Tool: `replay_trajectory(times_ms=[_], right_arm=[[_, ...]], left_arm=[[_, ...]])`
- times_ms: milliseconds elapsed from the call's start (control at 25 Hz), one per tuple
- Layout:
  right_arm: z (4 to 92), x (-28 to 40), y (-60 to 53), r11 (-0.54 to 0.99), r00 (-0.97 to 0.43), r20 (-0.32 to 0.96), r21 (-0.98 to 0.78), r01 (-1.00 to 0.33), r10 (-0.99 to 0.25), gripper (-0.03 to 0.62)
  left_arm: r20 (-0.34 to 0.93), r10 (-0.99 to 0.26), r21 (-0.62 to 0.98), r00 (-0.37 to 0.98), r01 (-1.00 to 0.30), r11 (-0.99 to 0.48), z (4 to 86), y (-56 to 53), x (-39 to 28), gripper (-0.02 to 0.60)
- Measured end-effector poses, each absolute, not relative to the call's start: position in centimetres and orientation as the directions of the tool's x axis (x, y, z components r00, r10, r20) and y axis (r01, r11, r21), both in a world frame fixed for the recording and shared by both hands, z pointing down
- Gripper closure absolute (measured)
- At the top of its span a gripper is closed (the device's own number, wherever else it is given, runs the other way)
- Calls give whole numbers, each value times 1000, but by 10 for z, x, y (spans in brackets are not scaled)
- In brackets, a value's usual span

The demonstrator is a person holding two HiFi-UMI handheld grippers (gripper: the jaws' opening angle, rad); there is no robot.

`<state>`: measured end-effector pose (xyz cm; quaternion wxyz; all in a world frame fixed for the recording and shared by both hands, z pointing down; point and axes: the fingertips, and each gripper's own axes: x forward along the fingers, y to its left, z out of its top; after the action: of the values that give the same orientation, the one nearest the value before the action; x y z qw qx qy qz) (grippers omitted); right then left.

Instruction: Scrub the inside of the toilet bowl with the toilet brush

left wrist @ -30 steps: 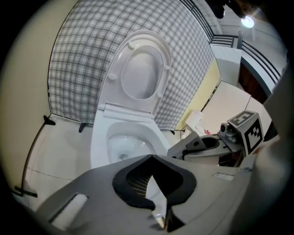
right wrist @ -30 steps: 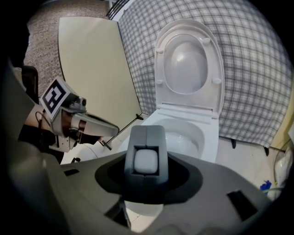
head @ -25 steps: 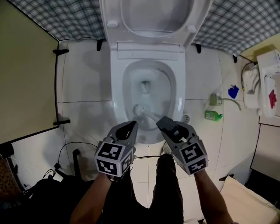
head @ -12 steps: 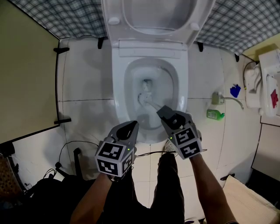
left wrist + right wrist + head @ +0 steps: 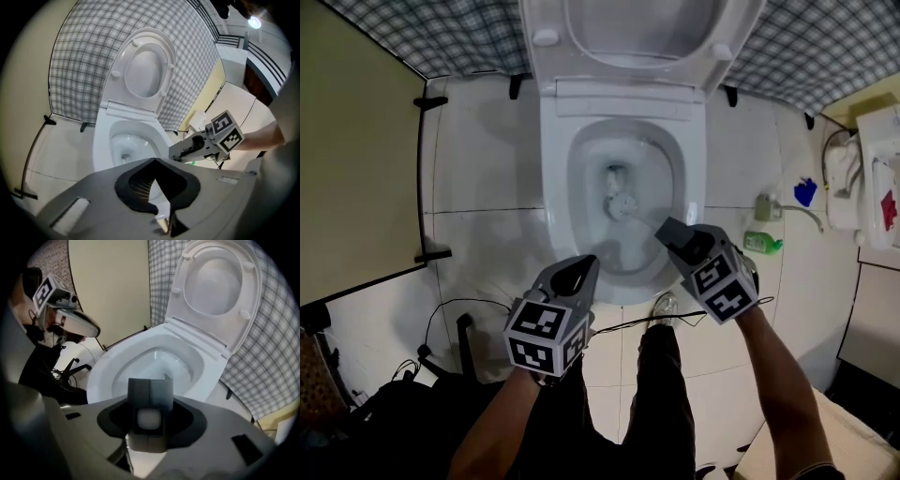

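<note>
Jaws of right gripper clamped on brush handle, head deep in bowl. Jaws of left gripper together, empty, idle at the front rim. Best: keep handle steep, press bristles to the wall, sweep full circles.

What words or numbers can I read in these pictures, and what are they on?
None can be read.
Black-and-white square markers on the left tool and right tool: patterns, not letters.
Small green plastic bottle: print too small.
White object with a red patch, right edge: too blurred.
Grey toilet brush handle in the right tool: no print shows.
</note>
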<state>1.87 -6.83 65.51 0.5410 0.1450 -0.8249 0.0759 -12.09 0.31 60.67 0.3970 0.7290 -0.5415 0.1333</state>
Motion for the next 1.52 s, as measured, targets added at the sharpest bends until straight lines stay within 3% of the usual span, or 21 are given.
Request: replay_trajectory(times_ms=[280, 520, 800, 1280, 1520], right_arm=[[615, 55, -70, 956, -295, 943, 67, -286, -154, 401], [625, 51, -106, 938, -252, 940, 145, -314, -230, 402], [630, 22, -154, 896, -311, 878, 239, -373, -364, 402], [657, -51, -132, 942, -429, 865, 130, -309, -260, 402], [675, -56, -102, 984, -393, 905, 119, -136, -164, 402]], left_arm=[[617, -685, 446, 387, -890, -101, 605, 1, -118, 572], [619, -683, 444, 387, -890, -102, 604, 0, -118, 572], [638, -680, 436, 362, -897, -69, 614, 5, -135, 572], [633, -685, 451, 361, -891, -52, 619, -3, -142, 572], [636, -684, 450, 357, -892, -47, 621, -1, -144, 572]])
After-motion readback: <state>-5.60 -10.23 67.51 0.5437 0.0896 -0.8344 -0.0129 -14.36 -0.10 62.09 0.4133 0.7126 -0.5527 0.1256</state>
